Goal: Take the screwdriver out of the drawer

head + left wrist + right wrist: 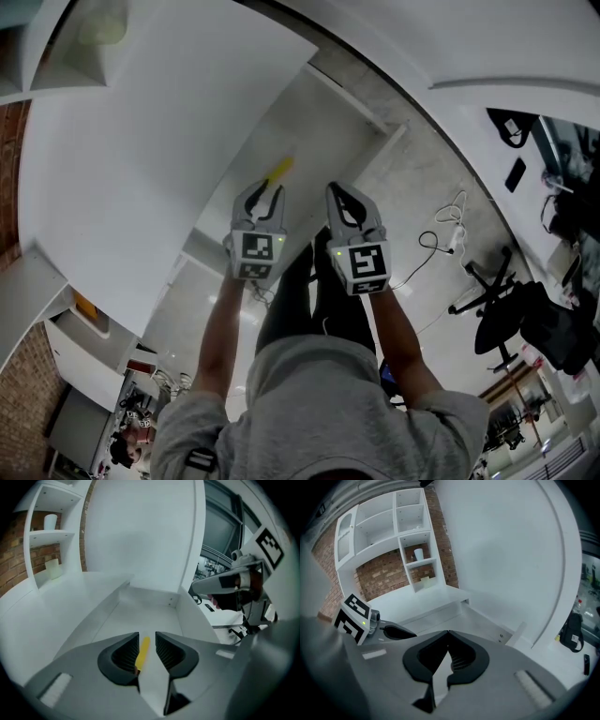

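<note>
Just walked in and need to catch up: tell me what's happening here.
A person holds a gripper in each hand over an open white drawer. The left gripper is open, and the yellow screwdriver, lying in the drawer, shows between its jaws, not yet gripped. The right gripper is shut and empty beside it.

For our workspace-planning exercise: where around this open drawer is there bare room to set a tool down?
Bare: the drawer floor between the yellow screwdriver and the back wall, and the white desktop left of the drawer, up to the shelves. Crowded: the drawer's near end, where the left gripper hovers, jaws open, at the screwdriver, right gripper alongside.
</note>
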